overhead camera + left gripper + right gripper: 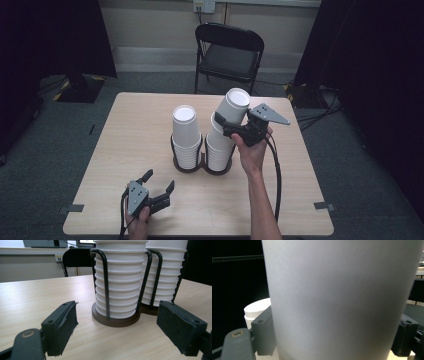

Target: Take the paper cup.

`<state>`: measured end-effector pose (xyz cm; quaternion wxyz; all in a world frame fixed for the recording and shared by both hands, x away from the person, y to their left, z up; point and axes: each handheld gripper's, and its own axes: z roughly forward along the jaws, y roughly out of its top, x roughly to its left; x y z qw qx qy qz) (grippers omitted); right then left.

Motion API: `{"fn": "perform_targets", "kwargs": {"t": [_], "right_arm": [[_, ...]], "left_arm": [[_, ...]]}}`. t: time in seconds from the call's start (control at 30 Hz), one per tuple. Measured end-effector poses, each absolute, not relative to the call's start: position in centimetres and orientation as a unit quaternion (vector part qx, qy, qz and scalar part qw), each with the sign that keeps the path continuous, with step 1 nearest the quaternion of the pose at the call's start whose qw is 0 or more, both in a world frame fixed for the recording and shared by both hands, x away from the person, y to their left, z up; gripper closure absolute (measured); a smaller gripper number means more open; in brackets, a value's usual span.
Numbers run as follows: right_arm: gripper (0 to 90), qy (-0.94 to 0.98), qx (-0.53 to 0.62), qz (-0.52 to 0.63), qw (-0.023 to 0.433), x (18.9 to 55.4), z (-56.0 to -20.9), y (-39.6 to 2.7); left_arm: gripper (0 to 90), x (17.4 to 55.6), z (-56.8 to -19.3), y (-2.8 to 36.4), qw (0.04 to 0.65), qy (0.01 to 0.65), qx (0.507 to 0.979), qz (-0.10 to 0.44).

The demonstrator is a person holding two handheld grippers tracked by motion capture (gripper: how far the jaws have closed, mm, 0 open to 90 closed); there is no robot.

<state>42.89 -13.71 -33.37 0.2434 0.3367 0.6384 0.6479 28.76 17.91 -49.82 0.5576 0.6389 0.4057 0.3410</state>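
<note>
Wooden table (125, 150): twin holder (202, 165) full of stacked cups; right tongs (226, 126) grasping tilted top cup (231, 107); left tongs (159, 181) released.

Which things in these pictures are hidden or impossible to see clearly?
- Right gripper view: the held cup blocks the right stack and holder.
- Left gripper view: the top edge cuts off both stacks.
- High view: the right gripper covers where the tilted cup meets its stack.

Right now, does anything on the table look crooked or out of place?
Yes: the top cup of the right stack leans to the right, off the stack's line, with the right claw clamped on it. The left stack stands straight.
</note>
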Motion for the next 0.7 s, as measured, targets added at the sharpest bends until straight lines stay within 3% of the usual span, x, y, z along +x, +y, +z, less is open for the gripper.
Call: {"fn": "perform_targets", "kwargs": {"t": [0.7], "right_arm": [[15.5, 0.615, 0.345, 0.670, 0.232, 41.3, -32.2, -15.9]], "left_arm": [[18.9, 28.7, -49.8, 18.0, 0.558, 0.406, 0.635, 0.347]]}}
